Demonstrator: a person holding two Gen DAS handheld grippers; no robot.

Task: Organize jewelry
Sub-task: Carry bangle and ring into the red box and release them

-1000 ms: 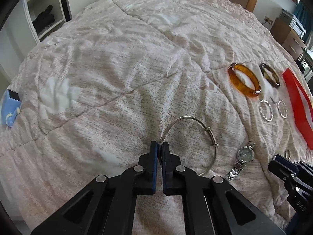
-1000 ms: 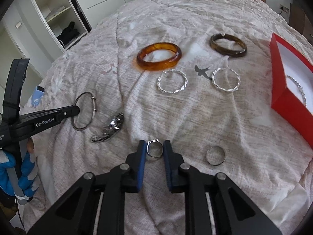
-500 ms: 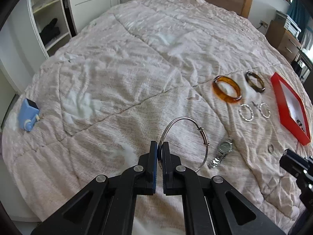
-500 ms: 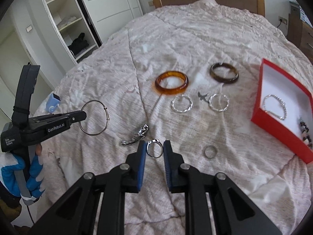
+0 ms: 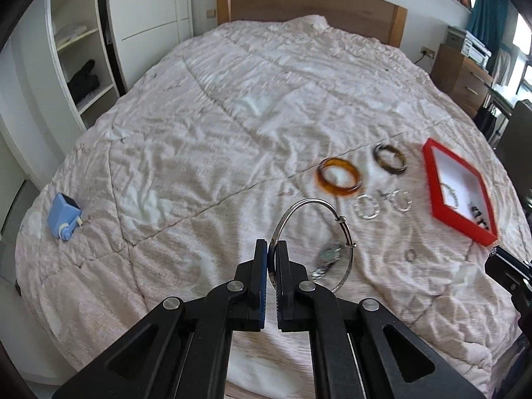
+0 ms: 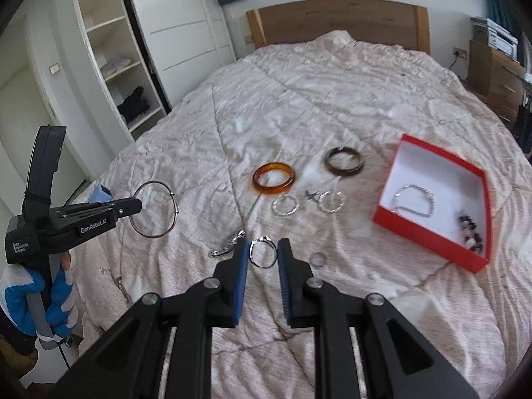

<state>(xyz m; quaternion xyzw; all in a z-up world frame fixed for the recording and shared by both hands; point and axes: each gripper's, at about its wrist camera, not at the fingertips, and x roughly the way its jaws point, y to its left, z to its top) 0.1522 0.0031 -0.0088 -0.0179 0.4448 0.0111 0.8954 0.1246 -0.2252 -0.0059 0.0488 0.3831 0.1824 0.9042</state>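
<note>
Right wrist view alone shows right gripper (image 6: 262,254) pinching a ring (image 6: 263,252); left gripper (image 5: 272,252) clamps a bangle (image 5: 314,236).

A bed (image 6: 332,106) covered by a wrinkled beige quilt was seen. On it were laid an amber bangle (image 6: 273,178), a dark bangle (image 6: 344,161), two twisted silver hoops (image 6: 285,205), a watch (image 6: 227,247), a small ring (image 6: 317,259), a red box (image 6: 429,236) and a blue device (image 5: 64,216).
</note>
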